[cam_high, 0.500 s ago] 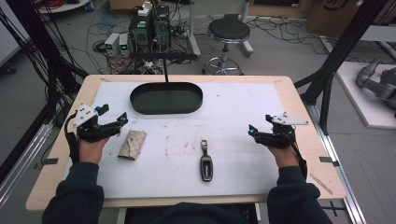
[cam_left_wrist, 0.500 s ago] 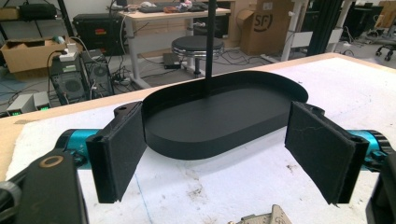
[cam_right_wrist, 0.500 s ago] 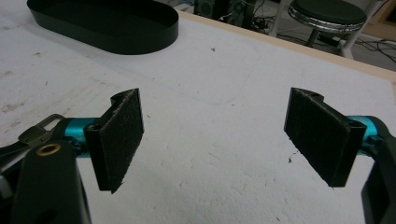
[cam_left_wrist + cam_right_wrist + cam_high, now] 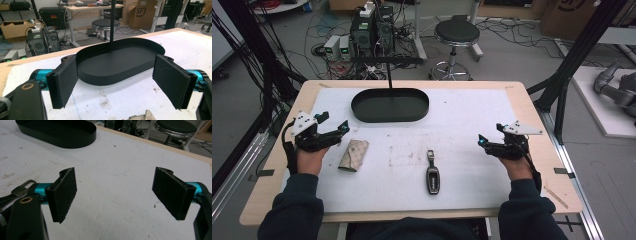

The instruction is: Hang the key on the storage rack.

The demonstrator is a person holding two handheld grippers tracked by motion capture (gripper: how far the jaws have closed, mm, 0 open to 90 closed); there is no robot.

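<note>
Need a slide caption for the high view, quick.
Both open grippers, left and right, flank a car key and beige wallet.

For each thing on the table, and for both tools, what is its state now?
left tool: open, holding nothing
right tool: open, holding nothing
black tray: empty, upright
beige wallet: closed, lying flat
car key: lying flat, untouched

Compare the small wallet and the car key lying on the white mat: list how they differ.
The wallet is beige, patterned and soft-looking; the car key is black and hard, with a metal clip at its far end. The wallet is broad and lies tilted near the left gripper; the key is slim and lies nearly straight, mid-table. Both rest flat on the mat, untouched, short of the black tray.
</note>
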